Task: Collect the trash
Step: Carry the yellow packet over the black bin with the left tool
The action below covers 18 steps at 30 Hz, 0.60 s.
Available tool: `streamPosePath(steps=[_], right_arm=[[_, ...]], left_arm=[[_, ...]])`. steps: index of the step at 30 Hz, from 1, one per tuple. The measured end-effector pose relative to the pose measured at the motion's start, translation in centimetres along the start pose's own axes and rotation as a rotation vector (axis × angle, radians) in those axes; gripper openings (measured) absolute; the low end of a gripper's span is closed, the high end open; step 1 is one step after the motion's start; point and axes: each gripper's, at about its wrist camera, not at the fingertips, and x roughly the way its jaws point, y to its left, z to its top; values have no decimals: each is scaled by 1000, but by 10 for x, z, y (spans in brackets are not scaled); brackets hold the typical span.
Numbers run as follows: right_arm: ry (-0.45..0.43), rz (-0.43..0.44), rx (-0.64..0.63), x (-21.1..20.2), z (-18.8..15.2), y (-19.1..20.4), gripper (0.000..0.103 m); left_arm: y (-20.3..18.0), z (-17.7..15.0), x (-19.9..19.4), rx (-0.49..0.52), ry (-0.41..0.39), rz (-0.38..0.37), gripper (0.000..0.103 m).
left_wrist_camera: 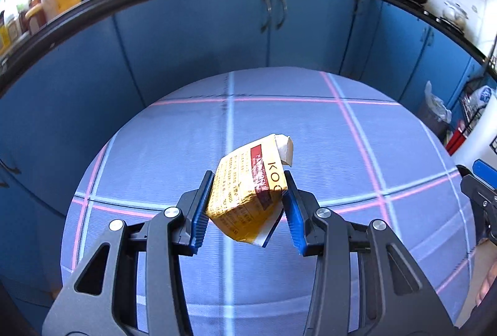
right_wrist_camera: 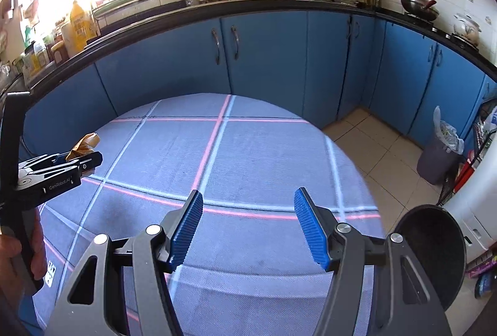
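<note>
A crumpled yellow carton (left_wrist_camera: 248, 190) with red and black print hangs above the checked tablecloth (left_wrist_camera: 310, 124), and my left gripper (left_wrist_camera: 248, 205) is shut on it, blue pads pressing both its sides. In the right wrist view the same left gripper (right_wrist_camera: 79, 160) shows at the left edge with the carton's crushed top (right_wrist_camera: 85, 143) sticking out past its tips. My right gripper (right_wrist_camera: 248, 227) stands open over the cloth (right_wrist_camera: 248, 149), nothing between its blue pads. A black round bin (right_wrist_camera: 435, 252) sits low at the right, just off the table.
Blue cabinets (right_wrist_camera: 264, 56) under a black counter ring the table's far side. A grey lined bin (right_wrist_camera: 438, 155) stands on the tiled floor (right_wrist_camera: 366, 137) at the right. A hand (right_wrist_camera: 18, 252) holds the left gripper's handle. The right gripper's body (left_wrist_camera: 478, 190) shows at that edge.
</note>
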Motion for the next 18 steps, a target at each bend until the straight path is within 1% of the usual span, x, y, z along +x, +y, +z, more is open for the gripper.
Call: streamPosePath(steps=[6,18], right_arm=[[-20,-27,24,-24,-9,-27,60],[-33,-105,113,-55,-30,-101,60]], left_arm=[[-35,7,-10,47,-16,-21,44],[-120,15,-8,126,-6,-89,44]])
